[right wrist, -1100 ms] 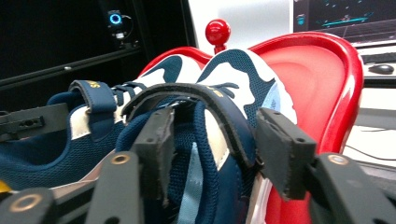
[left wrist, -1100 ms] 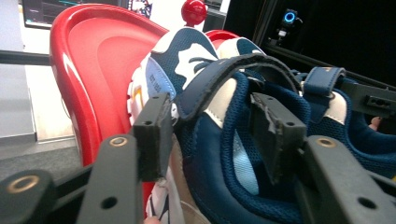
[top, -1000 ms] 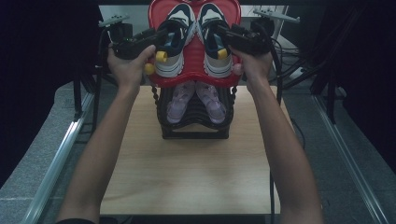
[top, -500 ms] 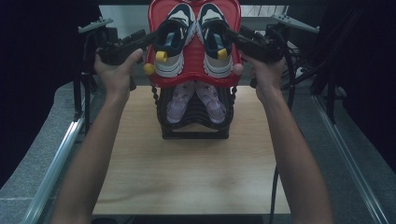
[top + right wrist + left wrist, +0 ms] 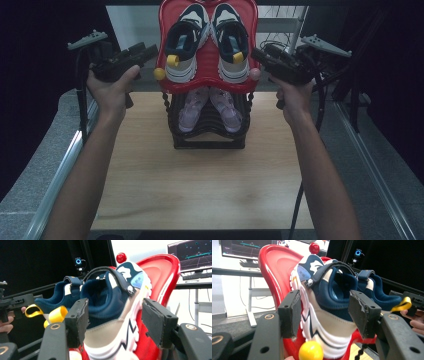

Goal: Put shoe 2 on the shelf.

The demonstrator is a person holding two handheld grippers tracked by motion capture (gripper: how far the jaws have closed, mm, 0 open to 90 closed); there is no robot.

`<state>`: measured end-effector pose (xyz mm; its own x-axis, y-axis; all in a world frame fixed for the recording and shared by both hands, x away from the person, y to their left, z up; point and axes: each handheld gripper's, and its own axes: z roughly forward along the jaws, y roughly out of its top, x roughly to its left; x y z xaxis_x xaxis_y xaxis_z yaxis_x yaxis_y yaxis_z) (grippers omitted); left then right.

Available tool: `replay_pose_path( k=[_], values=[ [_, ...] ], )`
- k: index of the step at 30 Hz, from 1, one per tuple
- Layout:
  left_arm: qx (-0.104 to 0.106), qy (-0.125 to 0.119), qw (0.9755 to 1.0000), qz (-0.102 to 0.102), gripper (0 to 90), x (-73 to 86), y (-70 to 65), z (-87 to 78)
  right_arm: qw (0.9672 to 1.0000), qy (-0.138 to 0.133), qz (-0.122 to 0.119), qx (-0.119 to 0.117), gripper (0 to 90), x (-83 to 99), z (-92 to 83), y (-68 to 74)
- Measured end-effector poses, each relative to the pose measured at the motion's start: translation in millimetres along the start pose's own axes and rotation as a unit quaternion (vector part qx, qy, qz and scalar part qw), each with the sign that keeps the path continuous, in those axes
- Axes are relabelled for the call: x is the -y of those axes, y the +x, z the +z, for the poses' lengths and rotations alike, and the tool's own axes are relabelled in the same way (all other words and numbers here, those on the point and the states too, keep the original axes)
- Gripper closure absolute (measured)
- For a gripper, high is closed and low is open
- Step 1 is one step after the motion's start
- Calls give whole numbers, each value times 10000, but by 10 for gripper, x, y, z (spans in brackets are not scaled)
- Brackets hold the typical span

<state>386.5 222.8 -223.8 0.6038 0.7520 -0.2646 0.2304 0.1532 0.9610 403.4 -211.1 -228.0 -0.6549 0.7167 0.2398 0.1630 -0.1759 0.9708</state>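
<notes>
A: Where are the navy shoes [image 5: 207,42] now?

B: On the red top tier [image 5: 207,85] of the rack, heels toward the person. The left gripper [image 5: 142,54] and right gripper [image 5: 260,55] wait beside them, fingers [image 5: 289,312] spread, holding nothing, probably so each can take one shoe.

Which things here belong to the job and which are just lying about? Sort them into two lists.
Job in hand:
- left navy shoe
- right navy shoe
- red top shelf
- left claw, open beside the shelf
- right claw, open beside the shelf

Lying about:
- pink shoes on the lower tier
- black rack
- wooden table
- monitor
</notes>
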Motion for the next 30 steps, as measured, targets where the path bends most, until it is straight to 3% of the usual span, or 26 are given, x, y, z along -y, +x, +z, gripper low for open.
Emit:
replay_pose_path(
  k=[7, 16, 25, 30],
  values=[
    [8, 7, 10000, 8, 440, 125, 54, -154, 9999, -114, 121, 0, 389, 133, -213, -132],
    [35, 27, 10000, -54, 440, 322, 111, -247, 9999, -33, 157, 55, 391, 322, -422, -274],
    [10, 206, 9998, 79, 437, 617, 107, -312, 9996, 143, 204, 119, 391, 600, -500, -341],
    [102, 361, 9993, 7, 436, 827, 127, -331, 9993, 264, 247, 125, 391, 788, -518, -365]
  ],
)
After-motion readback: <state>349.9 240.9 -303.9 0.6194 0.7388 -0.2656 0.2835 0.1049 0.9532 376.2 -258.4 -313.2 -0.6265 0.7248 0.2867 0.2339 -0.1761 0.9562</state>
